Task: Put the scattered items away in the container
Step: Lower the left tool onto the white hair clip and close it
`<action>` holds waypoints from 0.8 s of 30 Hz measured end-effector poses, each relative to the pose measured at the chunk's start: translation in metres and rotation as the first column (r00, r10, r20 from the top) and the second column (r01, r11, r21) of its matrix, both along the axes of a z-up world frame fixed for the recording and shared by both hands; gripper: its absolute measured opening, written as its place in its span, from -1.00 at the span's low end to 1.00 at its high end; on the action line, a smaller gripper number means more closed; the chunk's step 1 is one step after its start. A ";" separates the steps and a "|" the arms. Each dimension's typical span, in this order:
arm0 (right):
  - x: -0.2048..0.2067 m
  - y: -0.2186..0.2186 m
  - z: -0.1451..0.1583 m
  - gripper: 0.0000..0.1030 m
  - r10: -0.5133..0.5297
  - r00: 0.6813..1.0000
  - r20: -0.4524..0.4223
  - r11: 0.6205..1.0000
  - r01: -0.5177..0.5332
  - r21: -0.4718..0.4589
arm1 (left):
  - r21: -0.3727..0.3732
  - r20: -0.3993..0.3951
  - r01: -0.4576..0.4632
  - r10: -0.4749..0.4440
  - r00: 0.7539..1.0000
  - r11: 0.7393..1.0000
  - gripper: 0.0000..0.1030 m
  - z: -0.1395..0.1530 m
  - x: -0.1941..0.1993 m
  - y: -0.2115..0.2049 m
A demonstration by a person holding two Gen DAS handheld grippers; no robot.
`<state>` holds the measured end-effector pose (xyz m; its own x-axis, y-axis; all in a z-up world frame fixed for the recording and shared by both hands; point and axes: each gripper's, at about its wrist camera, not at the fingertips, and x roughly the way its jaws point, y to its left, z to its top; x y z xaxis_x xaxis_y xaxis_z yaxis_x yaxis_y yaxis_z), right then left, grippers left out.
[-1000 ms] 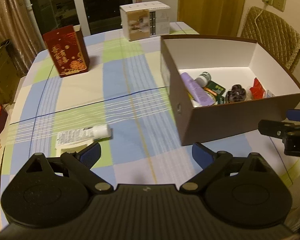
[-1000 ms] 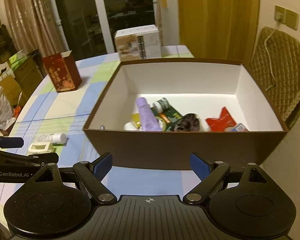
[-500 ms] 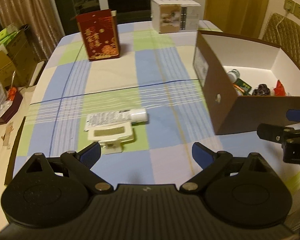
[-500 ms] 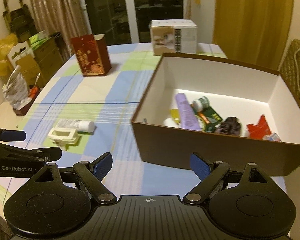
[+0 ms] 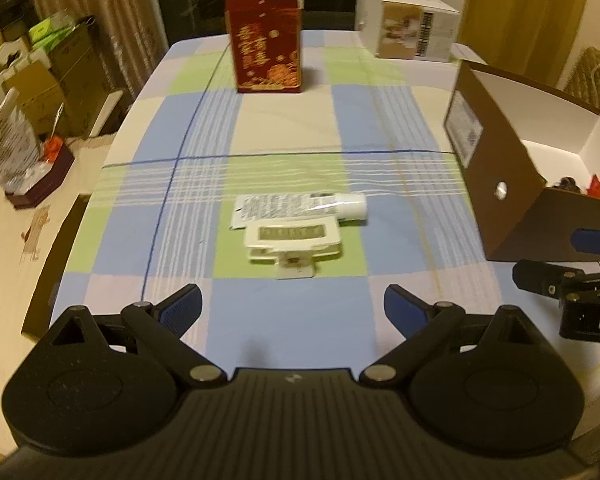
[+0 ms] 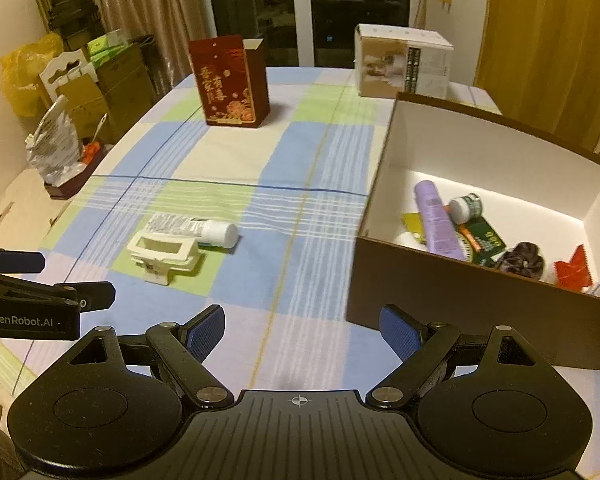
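Facing your left hand-held gripper (image 5: 293, 309), wide, empty: clip (image 5: 293, 241), tube (image 5: 300, 206) | right hand-held gripper (image 6: 301, 329) wide, empty | worktop (image 5: 284, 128) bare up to box (image 6: 440, 280) wall.

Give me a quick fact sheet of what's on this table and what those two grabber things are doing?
container: brown box, open top, white inside
already inside: purple tube, small jar, dark scrunchie, red packet
left on table: white tube and cream clip, side by side
left gripper: fingers open, empty, facing the clip
right gripper: fingers open, empty
also on table: red box, white carton
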<state>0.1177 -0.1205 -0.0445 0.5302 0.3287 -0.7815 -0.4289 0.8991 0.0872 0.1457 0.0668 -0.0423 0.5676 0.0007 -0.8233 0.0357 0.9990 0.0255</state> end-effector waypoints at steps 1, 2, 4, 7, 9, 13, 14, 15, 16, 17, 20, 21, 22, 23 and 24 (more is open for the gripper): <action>0.001 0.002 -0.001 0.75 0.002 1.000 -0.005 1.000 -0.002 0.003 | -0.009 -0.005 -0.007 0.007 1.000 1.000 0.86 -0.001 0.001 0.003; 0.003 0.004 -0.003 0.75 0.004 1.000 -0.009 1.000 -0.004 0.010 | -0.019 -0.009 -0.014 0.014 1.000 1.000 0.86 -0.003 0.001 0.006; 0.006 0.008 -0.006 0.75 0.010 1.000 -0.015 1.000 -0.010 0.024 | -0.033 -0.015 -0.022 0.022 1.000 0.999 0.86 -0.005 0.003 0.011; 0.012 0.014 -0.011 0.75 0.016 1.000 -0.026 0.999 -0.016 0.032 | -0.028 -0.008 -0.017 0.017 1.000 0.999 0.86 -0.008 0.006 0.014; 0.017 0.016 -0.015 0.75 0.016 0.999 -0.038 0.999 -0.015 0.028 | -0.025 0.000 -0.009 0.009 1.000 1.000 0.86 -0.011 0.008 0.014; 0.024 0.019 -0.026 0.75 0.010 0.997 -0.079 1.000 -0.009 0.014 | -0.021 -0.013 -0.005 0.005 1.000 1.000 0.86 -0.024 0.021 0.013; 0.026 0.019 -0.028 0.75 0.009 0.996 -0.092 1.000 -0.008 0.013 | -0.025 -0.015 -0.007 0.007 1.000 1.000 0.86 -0.027 0.025 0.013; 0.028 0.019 -0.030 0.75 0.008 0.995 -0.104 1.000 -0.007 0.013 | -0.028 -0.022 -0.010 0.009 1.000 1.000 0.86 -0.030 0.029 0.012; 0.029 0.019 -0.033 0.75 0.008 0.994 -0.113 1.000 -0.006 0.013 | -0.030 -0.030 -0.015 0.014 0.999 0.999 0.86 -0.033 0.034 0.012; 0.031 0.018 -0.035 0.75 0.004 0.992 -0.123 1.000 -0.003 0.008 | -0.031 -0.033 -0.018 0.017 0.999 0.999 0.86 -0.036 0.038 0.011; 0.039 0.016 -0.042 0.75 -0.013 0.988 -0.151 1.000 0.013 0.000 | -0.031 -0.038 -0.025 0.024 0.999 0.999 0.86 -0.045 0.047 0.011; 0.041 0.015 -0.044 0.75 -0.015 0.987 -0.159 1.000 0.016 0.003 | -0.033 -0.044 -0.024 0.022 0.999 0.999 0.86 -0.048 0.050 0.010; 0.044 0.014 -0.047 0.75 -0.020 0.985 -0.172 1.000 0.020 0.000 | -0.034 -0.049 -0.021 0.019 0.999 0.999 0.86 -0.051 0.053 0.009; 0.047 0.014 -0.049 0.75 -0.025 0.982 -0.185 1.000 0.024 -0.005 | -0.034 -0.050 -0.017 0.016 0.999 0.999 0.86 -0.054 0.056 0.008; 0.049 0.014 -0.051 0.75 -0.025 0.981 -0.190 1.000 0.025 -0.003 | -0.035 -0.047 -0.015 0.013 0.999 0.999 0.86 -0.056 0.059 0.007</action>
